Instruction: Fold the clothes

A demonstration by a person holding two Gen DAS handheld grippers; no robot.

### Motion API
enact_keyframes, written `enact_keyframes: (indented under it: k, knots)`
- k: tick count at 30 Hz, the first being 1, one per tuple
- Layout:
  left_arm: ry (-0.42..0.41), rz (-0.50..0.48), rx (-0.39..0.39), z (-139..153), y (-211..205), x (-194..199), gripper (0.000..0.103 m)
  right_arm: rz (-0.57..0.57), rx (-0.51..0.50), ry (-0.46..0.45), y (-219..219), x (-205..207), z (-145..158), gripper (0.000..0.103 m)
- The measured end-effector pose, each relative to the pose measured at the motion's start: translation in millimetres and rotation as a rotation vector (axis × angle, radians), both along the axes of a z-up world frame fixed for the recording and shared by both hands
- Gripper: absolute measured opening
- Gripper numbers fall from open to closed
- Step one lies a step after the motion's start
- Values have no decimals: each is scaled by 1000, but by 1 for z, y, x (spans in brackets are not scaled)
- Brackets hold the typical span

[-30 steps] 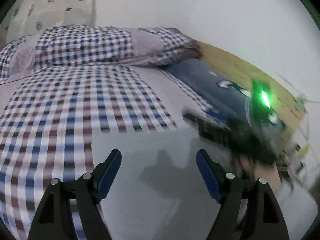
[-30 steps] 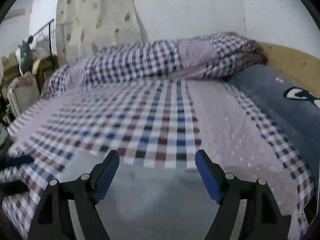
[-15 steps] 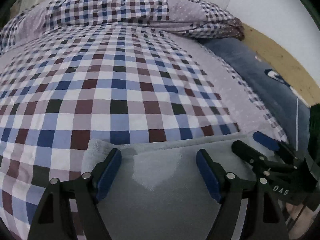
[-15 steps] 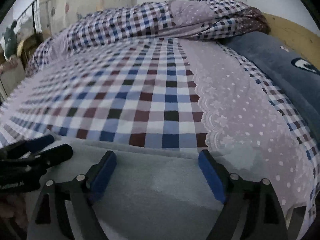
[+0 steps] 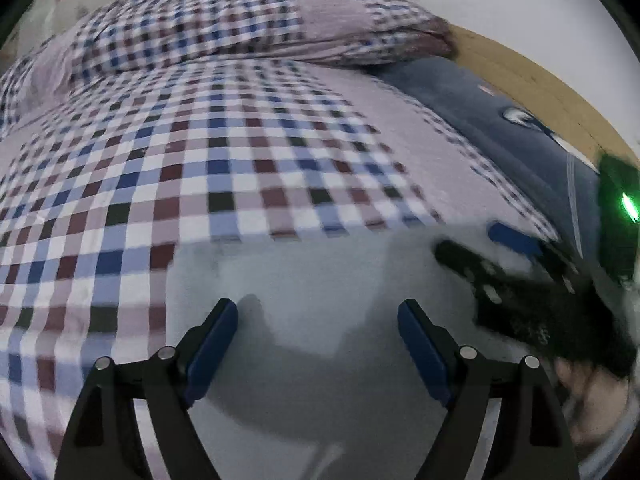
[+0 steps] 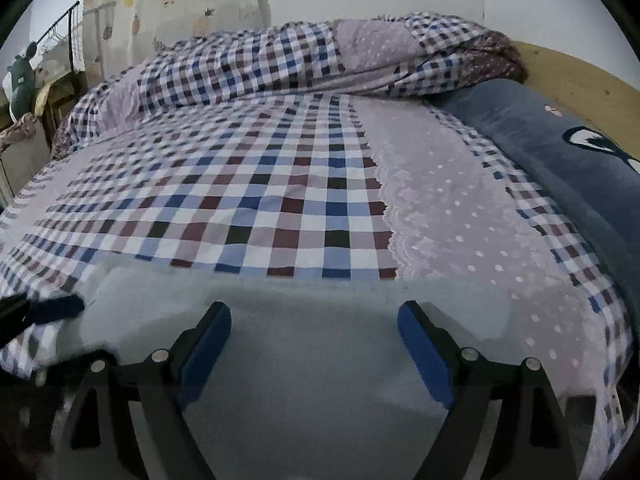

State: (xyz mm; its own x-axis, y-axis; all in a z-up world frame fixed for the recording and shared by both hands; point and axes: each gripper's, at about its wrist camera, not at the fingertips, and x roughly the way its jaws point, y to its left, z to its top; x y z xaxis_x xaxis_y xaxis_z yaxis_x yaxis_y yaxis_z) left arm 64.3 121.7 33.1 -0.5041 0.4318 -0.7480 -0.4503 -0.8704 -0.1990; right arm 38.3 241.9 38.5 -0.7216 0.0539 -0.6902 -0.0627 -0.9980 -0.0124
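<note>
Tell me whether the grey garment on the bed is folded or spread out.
Spread flat: the grey garment lies smooth on the checked bedspread with one straight far edge. Layers underneath: cannot tell.

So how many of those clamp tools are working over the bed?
2. The left gripper hangs open above the grey cloth; the right gripper is open beside it.

the left gripper [image 5: 318,340] has its two blue fingers spread wide apart. the right gripper [image 6: 314,344] is spread wide too, holding nothing.
</note>
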Motion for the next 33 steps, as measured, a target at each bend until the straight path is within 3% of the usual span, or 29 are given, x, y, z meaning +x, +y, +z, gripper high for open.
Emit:
enact_keyframes:
  k: [4, 7, 12, 20, 23, 29, 33]
  knots:
    - [98, -143, -18, 5, 2, 66, 86, -5, -13, 85, 3, 38, 14, 89]
    - [114, -207, -46, -5, 5, 104, 86, -12, 2, 62, 9, 61, 8, 89]
    - [181, -199, -75, -21, 10, 130, 86, 14, 103, 32, 6, 99, -8, 89]
    - [234, -205, -143, -18, -2, 161, 85, 51, 220, 26, -8, 149, -17, 89]
    - [211, -202, -124, -17, -8, 162, 85, 49, 257, 4, -13, 165, -20, 89]
    - [178, -209, -140, -13, -30, 185, 85, 3, 223, -26, -10, 184, -17, 89]
    - [79, -191, -90, -8, -51, 186, 85, -23, 235, -17, -16, 192, -10, 89]
